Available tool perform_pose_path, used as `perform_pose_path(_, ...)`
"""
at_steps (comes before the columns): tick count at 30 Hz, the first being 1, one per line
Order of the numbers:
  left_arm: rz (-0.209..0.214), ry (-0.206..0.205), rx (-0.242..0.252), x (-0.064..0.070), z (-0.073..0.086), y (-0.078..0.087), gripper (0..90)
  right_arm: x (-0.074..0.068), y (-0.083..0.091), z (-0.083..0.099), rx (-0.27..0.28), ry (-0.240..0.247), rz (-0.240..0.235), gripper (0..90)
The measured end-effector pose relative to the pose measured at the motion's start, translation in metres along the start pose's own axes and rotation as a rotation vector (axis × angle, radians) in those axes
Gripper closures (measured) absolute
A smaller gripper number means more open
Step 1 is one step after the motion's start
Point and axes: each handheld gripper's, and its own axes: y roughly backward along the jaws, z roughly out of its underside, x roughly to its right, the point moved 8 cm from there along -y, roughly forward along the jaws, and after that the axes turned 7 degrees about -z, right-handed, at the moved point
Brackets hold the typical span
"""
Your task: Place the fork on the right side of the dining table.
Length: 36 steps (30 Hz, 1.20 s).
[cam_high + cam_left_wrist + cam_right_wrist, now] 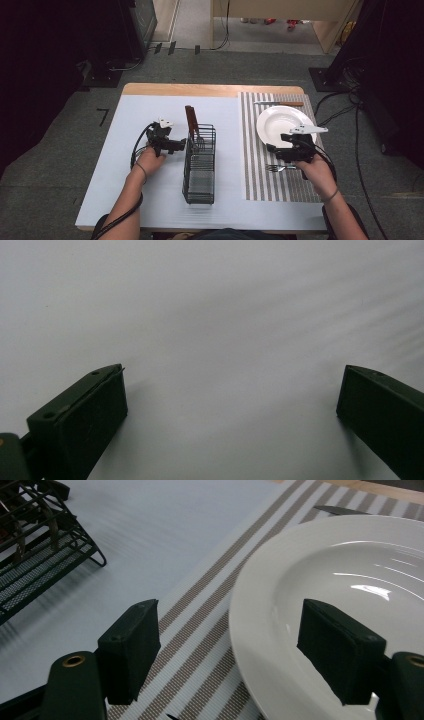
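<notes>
right gripper point(227, 650) hovering wide open, straddling the near-left rim of plate point(320, 600) | plate looking stiff, slick, breakable: pinch the rim | left gripper point(232, 405) idling wide open left of the plate

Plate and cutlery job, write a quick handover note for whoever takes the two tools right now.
Left tool: open, empty, over bare blue mat beside the wire caddy.
Right tool: open, jaws either side of the white plate rim, not closed on it.
Things: plate on the striped placemat; knife beyond the plate; fork on the placemat by the right hand; a brown-handled utensil stands in the caddy.
Done: nothing is held.
Left: probably grip the plate or the fork; which one is unclear.
</notes>
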Motion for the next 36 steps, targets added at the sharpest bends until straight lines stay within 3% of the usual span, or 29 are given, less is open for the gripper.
perform_pose_path(4,0.000,0.000,0.000,0.000,0.000,0.000,0.0,-0.011,-0.014,-0.005,0.012,0.004,-0.011,24.4)
perform_pose_path(18,0.000,0.000,0.000,0.000,0.000,0.000,0.0,-0.052,-0.075,0.003,-0.065,0.081,-0.072,22.8)
perform_pose_path(25,0.001,0.000,0.000,0.000,0.000,0.000,0.0,-0.065,-0.096,0.008,-0.086,0.099,-0.080,21.2)
perform_pose_path(36,0.000,0.000,0.000,0.000,0.000,0.000,0.0,-0.069,-0.112,0.020,-0.123,0.126,-0.069,20.7)
